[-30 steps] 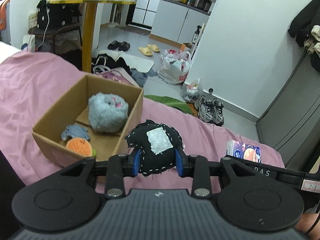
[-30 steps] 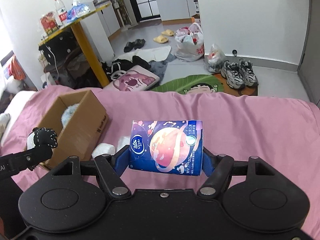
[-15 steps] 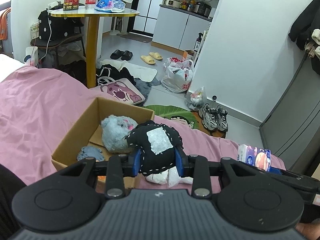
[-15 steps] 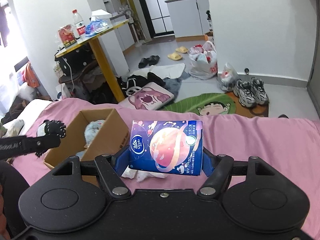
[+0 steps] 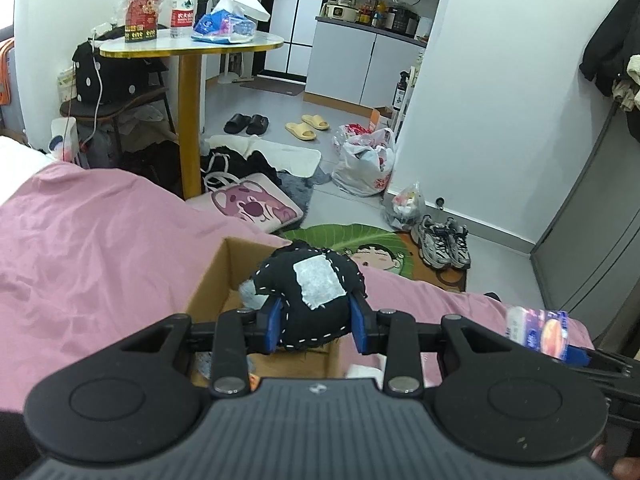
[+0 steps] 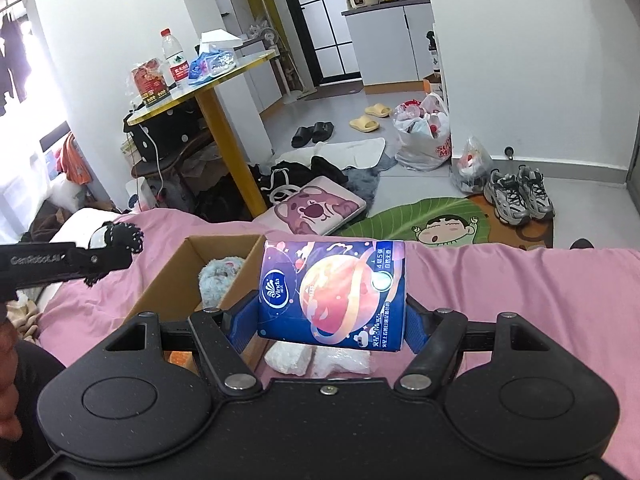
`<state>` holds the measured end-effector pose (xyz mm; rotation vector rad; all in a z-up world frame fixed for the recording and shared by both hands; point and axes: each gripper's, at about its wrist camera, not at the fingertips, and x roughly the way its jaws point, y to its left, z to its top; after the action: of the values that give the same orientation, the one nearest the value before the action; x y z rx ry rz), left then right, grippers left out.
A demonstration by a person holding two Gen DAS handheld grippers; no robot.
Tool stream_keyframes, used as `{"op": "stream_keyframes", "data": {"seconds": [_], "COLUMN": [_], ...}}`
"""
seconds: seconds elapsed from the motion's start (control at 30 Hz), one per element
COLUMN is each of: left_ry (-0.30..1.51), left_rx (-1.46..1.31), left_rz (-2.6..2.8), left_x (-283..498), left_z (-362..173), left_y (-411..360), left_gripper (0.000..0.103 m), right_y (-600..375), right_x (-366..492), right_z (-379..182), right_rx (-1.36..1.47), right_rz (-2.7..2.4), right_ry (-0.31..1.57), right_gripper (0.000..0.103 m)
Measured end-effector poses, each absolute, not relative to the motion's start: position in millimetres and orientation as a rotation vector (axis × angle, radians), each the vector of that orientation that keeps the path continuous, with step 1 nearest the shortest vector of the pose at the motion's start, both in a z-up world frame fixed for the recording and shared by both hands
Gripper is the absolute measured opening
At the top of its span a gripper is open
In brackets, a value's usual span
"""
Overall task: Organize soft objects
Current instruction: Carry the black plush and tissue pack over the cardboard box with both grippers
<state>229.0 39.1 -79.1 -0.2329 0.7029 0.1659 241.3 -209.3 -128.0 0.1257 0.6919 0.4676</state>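
Note:
My left gripper (image 5: 316, 326) is shut on a black stitched plush (image 5: 310, 300) with a white patch, held above the open cardboard box (image 5: 212, 276) on the pink bed. The right wrist view shows that plush (image 6: 122, 238) at the far left, left of the box (image 6: 168, 280). My right gripper (image 6: 332, 324) is shut on a blue tissue pack (image 6: 334, 294) with a planet print, held just right of the box. Inside the box lies a grey fluffy toy (image 6: 218, 276). Two white soft bundles (image 6: 316, 360) rest on the bed under the pack.
The pink bedsheet (image 5: 80, 248) spreads left and right of the box. Beyond the bed edge the floor holds a pink bear cushion (image 5: 252, 206), a green leaf mat (image 6: 440, 220), sneakers (image 6: 520, 196), bags and slippers. A yellow-legged table (image 5: 188, 100) stands at the back left.
Both grippers have risen and tilted up, so the box has dropped lower in both views and more of the room shows. Each one has kept hold of its object.

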Motion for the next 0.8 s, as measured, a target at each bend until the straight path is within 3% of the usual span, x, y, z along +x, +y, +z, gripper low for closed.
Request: {"op": "stream_keyframes", "data": {"seconds": [0.8], "left_ry": [0.828], "left_rx": [-0.300], "left_rz": [0.131], "left_x": [268], "left_z": [-123], "left_y": [110], "left_gripper": [0.034], "right_y": [-120], "right_x": [250], "right_z": [-121], "right_rx": [0.121], "right_rz": [0.485], "right_ry": [0.724], "right_gripper": [0.069]}}
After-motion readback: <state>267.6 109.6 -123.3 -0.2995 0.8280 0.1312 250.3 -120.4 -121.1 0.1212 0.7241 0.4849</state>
